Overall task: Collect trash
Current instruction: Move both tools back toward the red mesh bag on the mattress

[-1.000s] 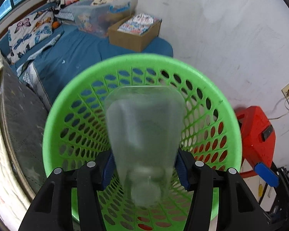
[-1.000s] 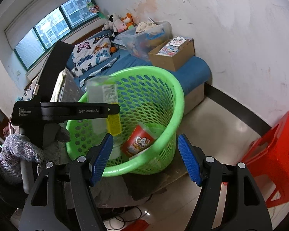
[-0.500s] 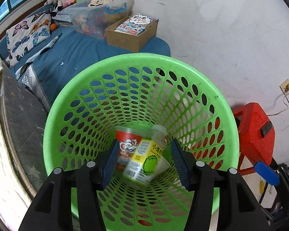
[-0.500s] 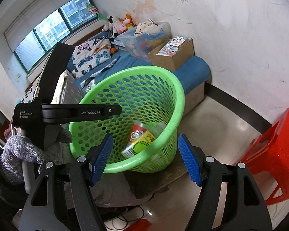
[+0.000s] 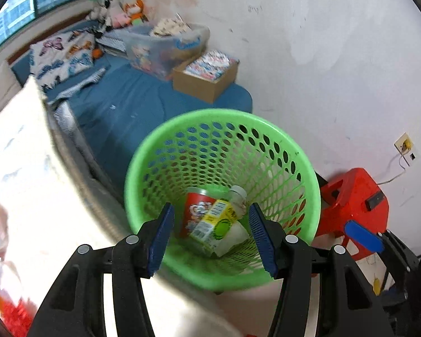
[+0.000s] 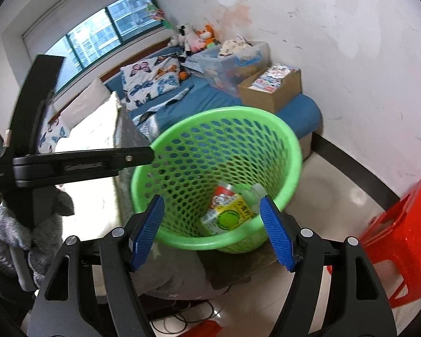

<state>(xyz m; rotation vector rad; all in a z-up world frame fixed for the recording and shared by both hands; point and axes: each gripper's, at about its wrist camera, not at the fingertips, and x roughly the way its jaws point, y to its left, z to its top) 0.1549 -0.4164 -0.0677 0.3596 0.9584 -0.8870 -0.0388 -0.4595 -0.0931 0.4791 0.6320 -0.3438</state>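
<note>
Left gripper: my jaws stand apart with nothing between the blue pads; I hold no trash.
Right gripper: jaws wide apart, also empty.
Basket: green, full of holes, right ahead of and below my left gripper; its open mouth faces me, and its near rim shows between both pairs of pads.
Bottle: clear plastic with a yellow and green label, lying on its side at the bottom of the basket, seen between my left pads and well clear of them.
Cup: red printed tub, in the basket bottom, touching the bottle on its left side.
Stool: red plastic, to the right of my grippers, just beside the basket.
Bed: blue cover, beyond the basket to the left.
Cardboard box: on the bed, past the basket's far rim.
Gloved hand: grey knit, gripping the left gripper's handle, far left of my right gripper.
</note>
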